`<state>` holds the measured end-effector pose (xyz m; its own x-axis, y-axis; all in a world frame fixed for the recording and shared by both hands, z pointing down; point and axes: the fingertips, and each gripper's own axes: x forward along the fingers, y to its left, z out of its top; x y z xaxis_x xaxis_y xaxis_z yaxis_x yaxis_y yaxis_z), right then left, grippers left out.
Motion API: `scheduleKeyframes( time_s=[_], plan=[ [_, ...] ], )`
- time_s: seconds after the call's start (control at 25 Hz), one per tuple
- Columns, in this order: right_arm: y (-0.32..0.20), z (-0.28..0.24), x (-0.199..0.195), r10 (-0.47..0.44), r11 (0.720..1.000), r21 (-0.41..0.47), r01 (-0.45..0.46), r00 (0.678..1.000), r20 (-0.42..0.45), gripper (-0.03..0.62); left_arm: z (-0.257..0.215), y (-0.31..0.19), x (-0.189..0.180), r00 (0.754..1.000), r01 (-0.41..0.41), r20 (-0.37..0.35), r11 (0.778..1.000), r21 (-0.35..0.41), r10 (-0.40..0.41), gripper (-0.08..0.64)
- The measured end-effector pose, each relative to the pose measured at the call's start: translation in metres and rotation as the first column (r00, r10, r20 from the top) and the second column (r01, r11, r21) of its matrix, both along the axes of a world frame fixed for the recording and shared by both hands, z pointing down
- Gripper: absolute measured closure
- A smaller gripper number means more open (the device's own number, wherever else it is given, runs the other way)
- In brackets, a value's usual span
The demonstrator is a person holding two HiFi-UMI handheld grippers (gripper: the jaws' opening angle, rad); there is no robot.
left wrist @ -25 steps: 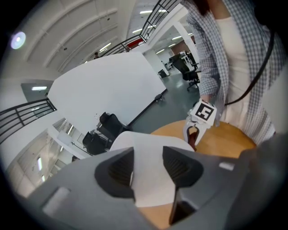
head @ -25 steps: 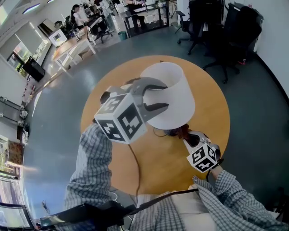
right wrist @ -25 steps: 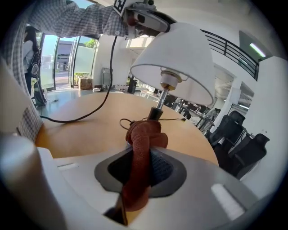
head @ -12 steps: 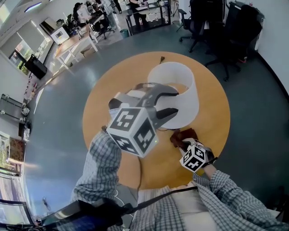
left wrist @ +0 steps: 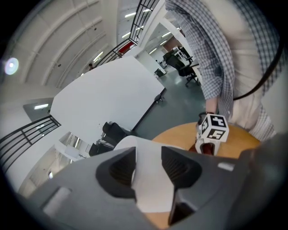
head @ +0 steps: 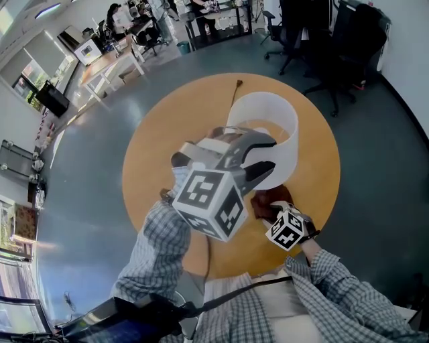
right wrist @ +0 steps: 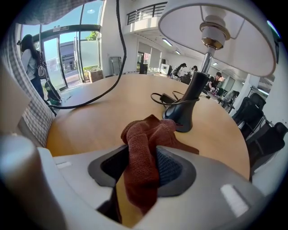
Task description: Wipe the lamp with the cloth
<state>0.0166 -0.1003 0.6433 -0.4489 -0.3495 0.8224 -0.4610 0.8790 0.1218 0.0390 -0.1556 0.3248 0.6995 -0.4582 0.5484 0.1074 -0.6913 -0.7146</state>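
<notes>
Round wooden table (head: pixel 157 141) on a grey-blue floor (head: pixel 94 181). Black office chairs (head: pixel 301 40) well beyond its far edge. Desks (head: pixel 110 67) with seated people (head: pixel 117 20) farther off, dark screen (head: pixel 53 99) at far left.

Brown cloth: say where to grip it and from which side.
Grip the brown cloth by its raised fold, coming down from the person's side, away from the lamp base, closing across it. It lies heaped on the table, so flat edges likely offer little. The right tool, jaws opening, straddles that fold.

No words, numbers or brand names can be read anywhere. The left gripper's cube (head: pixel 209 203) and the right gripper's cube (head: pixel 288 229) bear only black-and-white square patterns.
</notes>
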Motion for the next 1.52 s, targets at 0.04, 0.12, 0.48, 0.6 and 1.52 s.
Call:
scheduleKeyframes(
  time_s=[0.04, 0.12, 0.48, 0.6, 1.52],
  plan=[
    [0.002, 0.000, -0.001, 0.006, 1.000, -0.002, -0.006, 1.000, 0.004, 0.394, 0.000, 0.001, -0.002, 1.000, 0.003, -0.002, 1.000, 0.000, -0.003, 0.391],
    [0.003, -0.004, -0.001, 0.023, 1.000, -0.005, -0.023, 1.000, 0.018, 0.367, -0.001, 0.003, -0.003, 1.000, 0.007, -0.001, 1.000, 0.000, -0.007, 0.391],
    [-0.002, -0.023, 0.012, 0.107, 0.994, -0.006, -0.107, 0.990, 0.095, 0.354, -0.002, 0.006, -0.004, 0.995, 0.027, -0.090, 0.998, -0.060, -0.033, 0.310],
    [-0.003, -0.037, 0.016, 0.165, 0.986, -0.006, -0.166, 0.976, 0.144, 0.354, -0.018, 0.009, -0.011, 0.987, 0.040, -0.152, 0.998, -0.057, -0.049, 0.305],
    [0.000, -0.108, 0.052, 0.383, 0.896, 0.012, -0.444, 0.786, 0.484, 0.588, 0.099, 0.052, -0.081, 0.626, 0.167, -0.531, 0.764, -0.623, -0.571, 0.555]
  ],
)
